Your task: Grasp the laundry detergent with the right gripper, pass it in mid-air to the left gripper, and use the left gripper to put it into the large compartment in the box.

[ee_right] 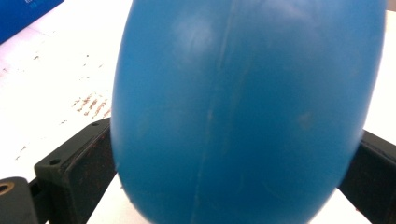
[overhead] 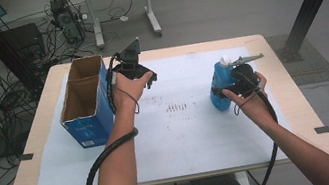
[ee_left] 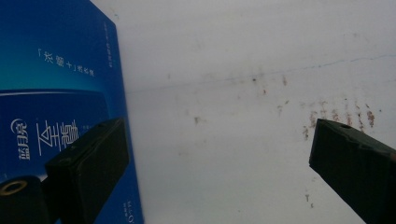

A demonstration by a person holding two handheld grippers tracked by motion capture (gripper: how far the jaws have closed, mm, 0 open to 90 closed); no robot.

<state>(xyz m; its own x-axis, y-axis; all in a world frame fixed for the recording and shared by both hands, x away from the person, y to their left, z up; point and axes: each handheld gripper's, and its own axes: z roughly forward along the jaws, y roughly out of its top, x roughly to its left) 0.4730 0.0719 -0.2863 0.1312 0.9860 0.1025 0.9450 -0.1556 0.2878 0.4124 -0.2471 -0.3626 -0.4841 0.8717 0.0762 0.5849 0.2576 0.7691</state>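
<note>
the right gripper (overhead: 233,88) has its jaws clamped on a blue bottle (overhead: 220,88), one jaw pressed against each side of the rounded body. in the right gripper view the bottle (ee_right: 243,107) bulges up between the two black jaws, a moulded seam running down its middle, and its body is wider than the gap it sits in, so it overhangs both jaws. from the high view the bottle stands roughly upright with a white cap on top, on the white mat (overhead: 185,134) that covers the worktop (overhead: 298,115), just ahead of the person's right hand (overhead: 249,96).

the left gripper (overhead: 136,74) has its jaws spread wide with nothing between them. in the left gripper view bare stained mat (ee_left: 233,140) lies between the two jaws. a blue carton (ee_left: 56,93) with white printed lettering stands just beyond and beside one jaw, and whether that jaw touches it cannot be told. from the high view the carton (overhead: 88,120) is open at the top, showing its brown inside split into two compartments, and it stands right next to the left hand (overhead: 129,88). a patch of small reddish marks (overhead: 175,107) sits on the mat between the two grippers, well apart from the bottle.
</note>
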